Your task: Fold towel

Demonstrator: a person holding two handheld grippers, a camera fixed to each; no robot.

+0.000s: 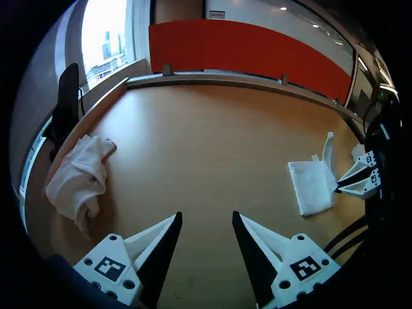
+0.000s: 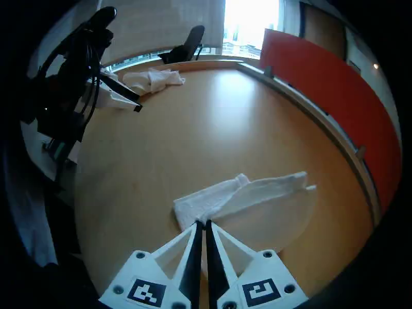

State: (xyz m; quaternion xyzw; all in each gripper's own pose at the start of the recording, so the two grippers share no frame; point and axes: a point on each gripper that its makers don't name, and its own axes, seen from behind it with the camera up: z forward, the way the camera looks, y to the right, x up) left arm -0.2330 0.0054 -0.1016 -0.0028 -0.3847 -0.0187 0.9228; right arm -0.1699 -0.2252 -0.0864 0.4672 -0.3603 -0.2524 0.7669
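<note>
On the broad light-wood tabletop (image 1: 206, 134), seemingly most of the way: white terry towel (image 2: 247, 198) already doubled into a small rectangle at the tips of the right gripper (image 2: 203, 223), top flap raised and yet to be laid flat. Well left of the left gripper (image 1: 207, 213), a crumpled white cloth heap (image 1: 80, 177) untouched. Right fingers nearly closed on the flap's edge; left fingers spread wide, holding nothing.

Red partition (image 1: 247, 51) edges the wooden table (image 1: 206, 144); black chair (image 1: 67, 103) beyond.
</note>
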